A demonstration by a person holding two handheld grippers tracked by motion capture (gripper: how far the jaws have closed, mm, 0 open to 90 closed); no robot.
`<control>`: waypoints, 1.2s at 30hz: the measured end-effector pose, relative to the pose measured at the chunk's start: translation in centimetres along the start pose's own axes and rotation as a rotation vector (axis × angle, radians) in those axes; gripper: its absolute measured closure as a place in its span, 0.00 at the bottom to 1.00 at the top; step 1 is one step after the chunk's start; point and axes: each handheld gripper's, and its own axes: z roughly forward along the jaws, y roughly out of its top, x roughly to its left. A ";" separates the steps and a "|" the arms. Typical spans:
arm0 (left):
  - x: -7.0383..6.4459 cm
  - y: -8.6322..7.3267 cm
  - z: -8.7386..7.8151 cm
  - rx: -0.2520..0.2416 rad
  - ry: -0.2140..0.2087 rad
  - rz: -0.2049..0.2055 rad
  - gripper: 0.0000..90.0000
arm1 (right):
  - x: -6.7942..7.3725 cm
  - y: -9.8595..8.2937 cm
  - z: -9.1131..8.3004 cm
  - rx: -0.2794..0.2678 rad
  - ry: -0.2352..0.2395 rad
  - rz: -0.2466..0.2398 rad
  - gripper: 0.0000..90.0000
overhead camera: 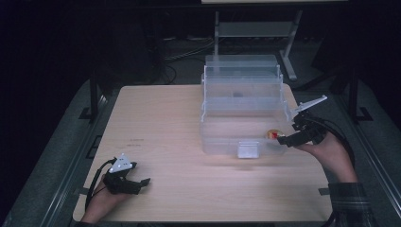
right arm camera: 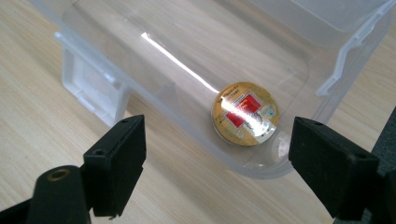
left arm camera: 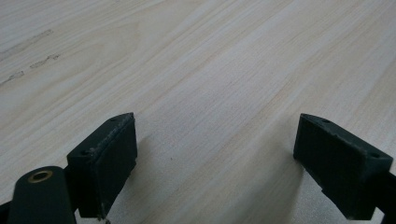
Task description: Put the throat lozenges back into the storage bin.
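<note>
Gold tin (right arm camera: 245, 113) lies in clear bin (right arm camera: 116, 56); right gripper (right arm camera: 219, 163) just outside its corner, jaws released. Left gripper (left arm camera: 217, 161) over bare bench (left arm camera: 210, 60), jaws released.

Bin wall (right arm camera: 154, 93) before round tin (right arm camera: 245, 113)

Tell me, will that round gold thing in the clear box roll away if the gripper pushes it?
Probably it slides rather than rolls: the round gold thing seems to lie flat on the clear box floor. Its glossy, glinting top looks slippery. The right gripper is open.
</note>
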 end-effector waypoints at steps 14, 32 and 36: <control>0.0 0.0 0.0 0.000 0.001 0.000 0.14 | 1.0 -3.2 -0.2 -0.032 0.011 0.026 0.19; 0.0 0.0 0.0 -0.002 0.001 0.000 0.14 | 2.3 -7.1 1.2 -0.055 0.028 0.028 0.18; 0.0 0.0 0.0 -0.003 0.002 0.001 0.14 | 2.5 -7.9 2.0 -0.063 0.039 0.036 0.17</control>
